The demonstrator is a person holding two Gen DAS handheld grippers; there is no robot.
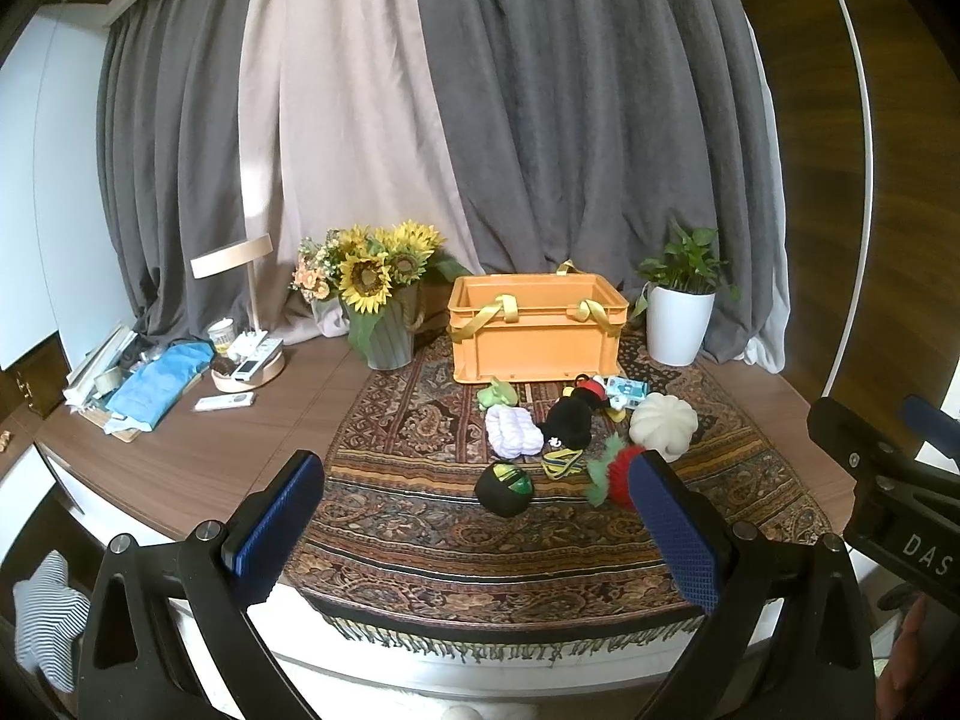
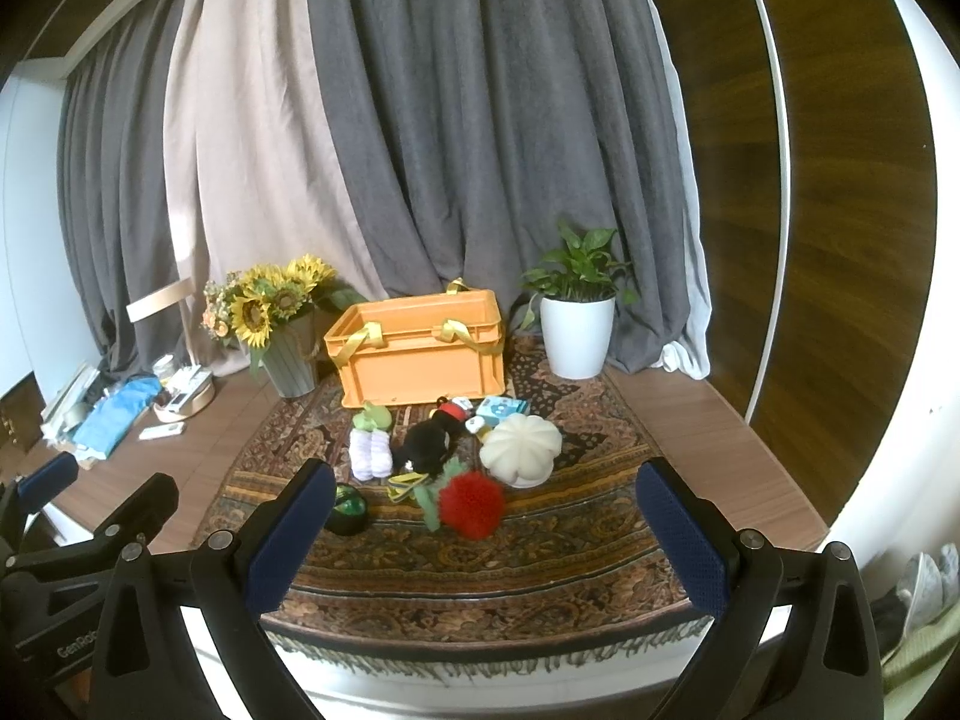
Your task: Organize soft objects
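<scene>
An orange crate (image 1: 534,339) (image 2: 420,354) with yellow straps stands at the back of a patterned rug (image 1: 432,528) (image 2: 540,552). In front of it lie soft toys: a black mouse plush (image 1: 570,420) (image 2: 429,444), a white pumpkin cushion (image 1: 663,423) (image 2: 521,447), a lilac bundle (image 1: 513,432) (image 2: 371,453), a small green plush (image 1: 498,393) (image 2: 372,417), a black-green ball (image 1: 504,487) (image 2: 347,510) and a red fuzzy toy (image 1: 618,474) (image 2: 471,504). My left gripper (image 1: 477,516) and right gripper (image 2: 486,525) are both open and empty, held near the rug's front edge.
A sunflower vase (image 1: 384,312) (image 2: 282,330) stands left of the crate and a potted plant (image 1: 681,312) (image 2: 576,324) right of it. A lamp, remotes and a blue cloth (image 1: 159,384) clutter the left of the wooden table. Curtains hang behind.
</scene>
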